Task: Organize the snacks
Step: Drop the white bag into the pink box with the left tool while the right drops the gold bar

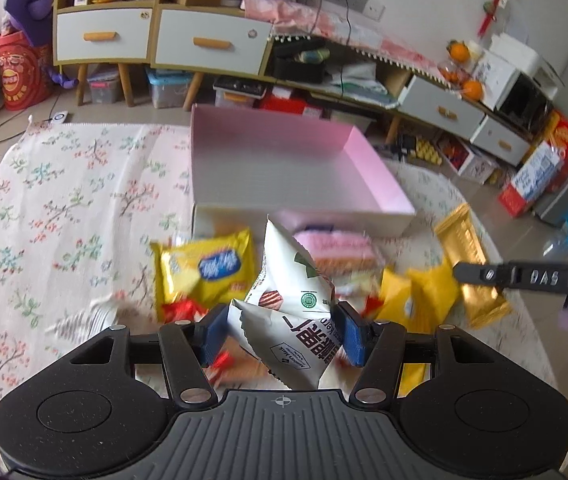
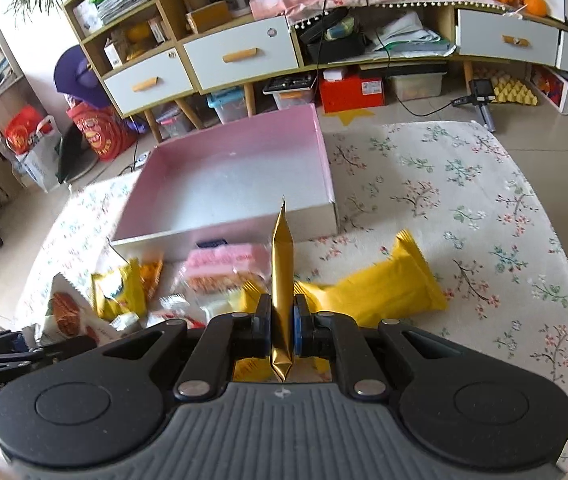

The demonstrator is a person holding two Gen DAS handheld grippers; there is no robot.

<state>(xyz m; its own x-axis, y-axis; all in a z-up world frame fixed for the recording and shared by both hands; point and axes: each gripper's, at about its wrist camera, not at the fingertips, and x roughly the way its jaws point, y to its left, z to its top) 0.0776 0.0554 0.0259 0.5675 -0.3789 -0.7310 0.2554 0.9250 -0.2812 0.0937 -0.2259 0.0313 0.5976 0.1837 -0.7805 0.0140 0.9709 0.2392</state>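
- Two grippers carrying one snack each above the flowered cloth (image 2: 464, 184), both pointing toward the pink box (image 1: 380, 184) lying just beyond the heap.
- Left gripper (image 1: 284, 332) pinching half-closed on a puffy white packet (image 1: 292, 304), long axis tilting up toward the box's near wall.
- Right gripper (image 2: 281, 330) clamping fully on a thin gold bar wrapper (image 2: 281, 280), edge-on, tip aiming at the box's near right corner.
- Remaining yellow packets (image 2: 380, 288) and pink packet (image 2: 223, 264) lying between grippers and box.

Pink-lined box (image 2: 239, 176); floral white cloth (image 2: 444, 200); gold packet (image 2: 281, 280).
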